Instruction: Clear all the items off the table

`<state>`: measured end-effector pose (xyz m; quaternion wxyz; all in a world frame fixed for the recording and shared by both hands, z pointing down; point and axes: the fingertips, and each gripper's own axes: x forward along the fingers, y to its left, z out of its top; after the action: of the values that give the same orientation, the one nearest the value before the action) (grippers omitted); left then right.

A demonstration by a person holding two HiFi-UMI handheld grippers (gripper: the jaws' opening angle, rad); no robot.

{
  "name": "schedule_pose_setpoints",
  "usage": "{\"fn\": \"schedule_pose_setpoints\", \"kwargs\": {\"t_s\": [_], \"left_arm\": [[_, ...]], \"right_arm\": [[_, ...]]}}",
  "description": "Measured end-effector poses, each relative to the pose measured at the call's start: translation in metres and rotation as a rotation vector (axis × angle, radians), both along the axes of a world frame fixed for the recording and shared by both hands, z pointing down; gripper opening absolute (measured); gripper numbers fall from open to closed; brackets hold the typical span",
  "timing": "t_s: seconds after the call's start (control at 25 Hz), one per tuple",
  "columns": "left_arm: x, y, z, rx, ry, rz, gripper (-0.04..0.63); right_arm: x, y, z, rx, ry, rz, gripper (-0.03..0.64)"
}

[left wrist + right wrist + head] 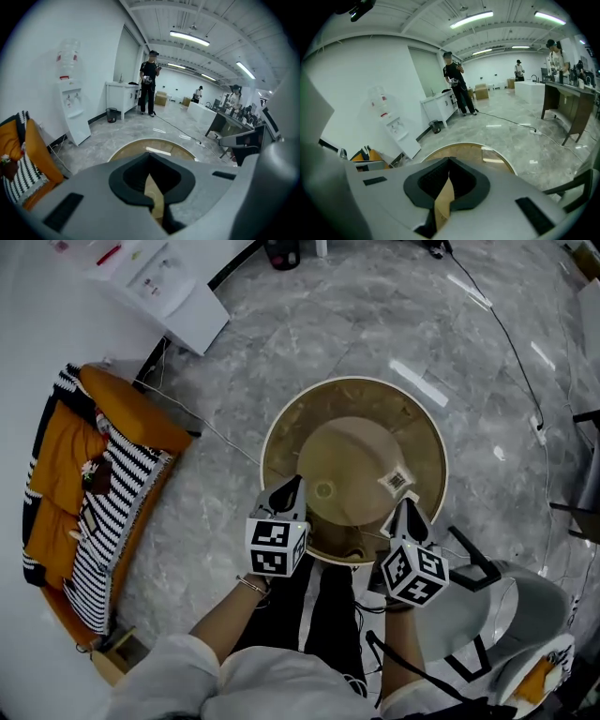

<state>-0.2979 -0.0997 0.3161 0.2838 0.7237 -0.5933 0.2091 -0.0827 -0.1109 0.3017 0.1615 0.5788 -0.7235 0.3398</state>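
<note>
Head view: left gripper (296,482), right gripper (407,504) both clenched, empty; over round table (375,401).

In the head view an orange sofa (56,474) with a black-and-white striped blanket (127,493) lies at nine o'clock on the grey marble floor (309,324). A white water dispenser (173,296) stands at eleven o'clock, a thin cable (507,337) runs at two o'clock, and a grey chair (516,610) sits at four o'clock. In the left gripper view a person in black (149,82) stands at twelve o'clock, near a white cabinet (119,96) and a dark bin (111,115).
</note>
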Motion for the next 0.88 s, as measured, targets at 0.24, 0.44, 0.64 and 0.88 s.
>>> {"fn": "schedule_pose_setpoints", "kwargs": {"t_s": [0.24,0.44,0.64,0.88], "left_arm": [[-0.016,0.020,0.069,-0.080,0.010,-0.040,0.002],[-0.032,0.025,0.104,-0.102,0.016,-0.073,0.002],[-0.038,0.037,0.124,-0.126,0.022,-0.083,0.002],[-0.052,0.045,0.142,-0.136,0.015,-0.088,0.002]], "right_arm": [[-0.025,0.012,0.066,-0.063,-0.008,-0.036,0.023],[-0.046,0.013,0.096,-0.077,-0.011,-0.066,0.023],[-0.065,0.017,0.111,-0.087,-0.044,-0.114,0.023],[-0.095,0.022,0.140,-0.135,-0.076,-0.200,0.104]]}}
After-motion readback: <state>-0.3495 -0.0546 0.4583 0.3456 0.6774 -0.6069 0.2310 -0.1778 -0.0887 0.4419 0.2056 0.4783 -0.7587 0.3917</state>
